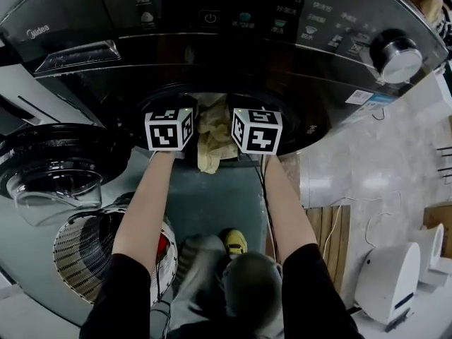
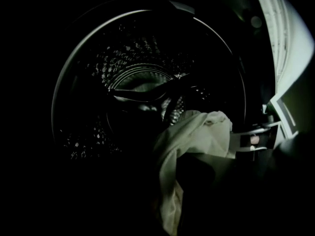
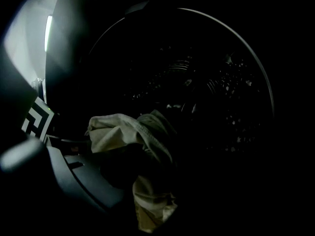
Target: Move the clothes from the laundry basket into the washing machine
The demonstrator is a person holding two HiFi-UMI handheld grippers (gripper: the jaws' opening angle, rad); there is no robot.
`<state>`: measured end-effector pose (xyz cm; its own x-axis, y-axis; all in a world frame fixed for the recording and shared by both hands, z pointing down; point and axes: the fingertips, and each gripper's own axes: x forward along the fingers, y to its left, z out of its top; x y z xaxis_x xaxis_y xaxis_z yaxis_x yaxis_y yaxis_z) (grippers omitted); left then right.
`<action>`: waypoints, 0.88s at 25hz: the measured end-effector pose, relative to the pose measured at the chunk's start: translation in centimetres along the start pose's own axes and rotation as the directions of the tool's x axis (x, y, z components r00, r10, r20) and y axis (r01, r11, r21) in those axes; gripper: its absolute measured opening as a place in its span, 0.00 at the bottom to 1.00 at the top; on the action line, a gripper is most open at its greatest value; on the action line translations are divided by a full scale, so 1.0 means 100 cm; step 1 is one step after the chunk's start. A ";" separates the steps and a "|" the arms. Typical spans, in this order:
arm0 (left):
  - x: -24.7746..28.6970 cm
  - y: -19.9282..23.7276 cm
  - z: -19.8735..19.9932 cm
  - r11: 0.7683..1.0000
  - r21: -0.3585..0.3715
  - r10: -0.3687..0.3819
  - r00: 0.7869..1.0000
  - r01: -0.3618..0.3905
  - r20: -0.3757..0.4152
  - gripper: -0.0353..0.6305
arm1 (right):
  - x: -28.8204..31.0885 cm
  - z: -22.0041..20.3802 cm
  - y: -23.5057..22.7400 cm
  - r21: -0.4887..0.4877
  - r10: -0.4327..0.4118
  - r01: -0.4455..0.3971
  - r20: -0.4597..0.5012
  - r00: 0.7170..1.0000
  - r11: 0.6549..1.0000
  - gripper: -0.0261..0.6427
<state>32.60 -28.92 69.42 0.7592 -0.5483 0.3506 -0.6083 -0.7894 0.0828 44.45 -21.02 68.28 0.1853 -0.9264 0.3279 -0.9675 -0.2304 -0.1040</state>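
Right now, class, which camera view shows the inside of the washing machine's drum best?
The left gripper view: the drum fills most of it, with its round rim and perforated wall catching light. The right gripper view shows the same inside, but much dimmer, with only scattered glints. The head view barely shows its dark mouth.

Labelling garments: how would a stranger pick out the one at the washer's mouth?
Find the dark front-loading washing machine, then its round perforated drum. A crumpled cream cloth hangs out over the drum's front lip, the one pale thing against the black interior.
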 end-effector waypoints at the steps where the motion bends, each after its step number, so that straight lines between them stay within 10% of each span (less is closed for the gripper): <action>1: -0.001 0.000 0.000 1.000 -0.008 0.000 1.000 0.000 -0.001 0.28 | -0.001 -0.001 -0.001 0.008 -0.003 0.003 -0.001 1.000 1.000 0.35; 11: -0.008 -0.002 0.003 0.999 -0.027 0.027 1.000 -0.026 0.002 0.41 | -0.008 -0.003 -0.001 0.067 0.009 -0.010 0.012 1.000 0.998 0.52; 22: -0.013 0.001 0.004 0.998 -0.046 0.039 0.999 -0.038 0.023 0.40 | -0.013 -0.001 0.002 0.094 0.012 -0.014 0.023 1.000 0.995 0.48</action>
<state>31.64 -28.41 68.62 0.7399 -0.5852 0.3318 -0.6469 -0.7543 0.1120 43.95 -19.85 67.94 0.1779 -0.9358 0.3045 -0.9495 -0.2445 -0.1966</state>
